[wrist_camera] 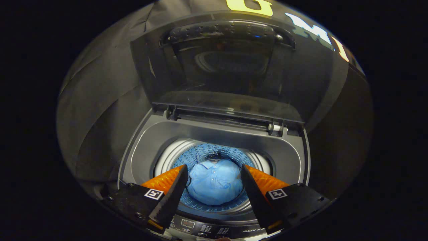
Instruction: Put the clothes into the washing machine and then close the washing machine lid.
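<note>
The washer (214,147) stood with its lid (227,67) raised upright behind the drum, its top rim unobstructed. A shirt (214,182) lay bunched in the drum (its far folds hidden). The gripper (214,175) hung above it, fingers spread, grasping nothing.

- The light blue shirt (214,182) lies crumpled in a rounded heap at the bottom of the drum, collar and button placket facing up, seen in the gap between the two spread fingers and below them (no finger touches it).
- The top-loading washing machine (287,157) has a grey top deck around a round opening; its drum (200,152) shows a perforated wall tinted blue, just ahead of the fingertips.
- The washing machine lid (230,70) stands raised, well beyond the fingers, hinged at the rear of the deck; it is dark and glossy, with a curved handle (227,30) along its upper edge.
- The control panel (214,229) runs along the machine's front edge, beneath the fingers.
</note>
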Demonstrator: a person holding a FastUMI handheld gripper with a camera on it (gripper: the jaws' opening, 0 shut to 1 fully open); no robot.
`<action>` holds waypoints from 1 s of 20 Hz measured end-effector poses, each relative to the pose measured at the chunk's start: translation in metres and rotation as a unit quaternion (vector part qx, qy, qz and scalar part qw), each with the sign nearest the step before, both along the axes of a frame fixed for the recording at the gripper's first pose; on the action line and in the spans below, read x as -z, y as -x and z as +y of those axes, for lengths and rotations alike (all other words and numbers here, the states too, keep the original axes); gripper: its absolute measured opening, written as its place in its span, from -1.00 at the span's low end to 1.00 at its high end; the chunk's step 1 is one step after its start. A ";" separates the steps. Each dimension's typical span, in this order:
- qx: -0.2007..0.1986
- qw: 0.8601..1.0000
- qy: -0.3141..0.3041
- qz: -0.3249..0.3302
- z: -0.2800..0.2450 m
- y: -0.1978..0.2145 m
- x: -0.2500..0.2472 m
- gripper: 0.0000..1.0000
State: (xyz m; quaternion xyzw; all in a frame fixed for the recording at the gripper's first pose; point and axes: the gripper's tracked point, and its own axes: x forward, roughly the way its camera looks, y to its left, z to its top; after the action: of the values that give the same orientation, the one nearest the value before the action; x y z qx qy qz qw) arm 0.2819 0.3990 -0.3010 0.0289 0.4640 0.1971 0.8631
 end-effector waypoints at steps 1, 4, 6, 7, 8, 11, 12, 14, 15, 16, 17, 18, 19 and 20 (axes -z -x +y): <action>0.000 1.000 -0.005 -0.006 0.000 -0.001 -0.008 0.95; 0.004 1.000 -0.019 -0.024 0.000 -0.006 -0.035 0.95; 0.010 0.999 -0.030 -0.041 -0.001 -0.008 -0.056 0.95; 0.013 0.998 -0.035 -0.049 -0.001 -0.010 -0.067 0.95; 0.014 0.998 -0.039 -0.056 -0.002 -0.011 -0.077 0.94; 0.023 0.996 -0.053 -0.075 -0.008 -0.017 -0.110 0.95; 0.027 0.995 -0.057 -0.082 -0.011 -0.021 -0.122 0.95; 0.036 0.992 -0.062 -0.100 -0.021 -0.030 -0.148 0.94; 0.040 0.991 -0.065 -0.109 -0.025 -0.035 -0.160 0.94; 0.045 0.990 -0.066 -0.118 -0.031 -0.042 -0.172 0.94; 0.050 0.988 -0.070 -0.128 -0.035 -0.048 -0.184 0.94; 0.054 0.986 -0.074 -0.137 -0.040 -0.055 -0.196 0.95; 0.059 0.985 -0.077 -0.146 -0.044 -0.061 -0.207 0.94; 0.061 0.983 -0.079 -0.155 -0.050 -0.068 -0.219 0.95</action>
State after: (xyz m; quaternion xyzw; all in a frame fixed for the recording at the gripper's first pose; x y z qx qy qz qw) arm 0.3498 0.3494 -0.0823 0.0943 0.3053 0.1821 0.9299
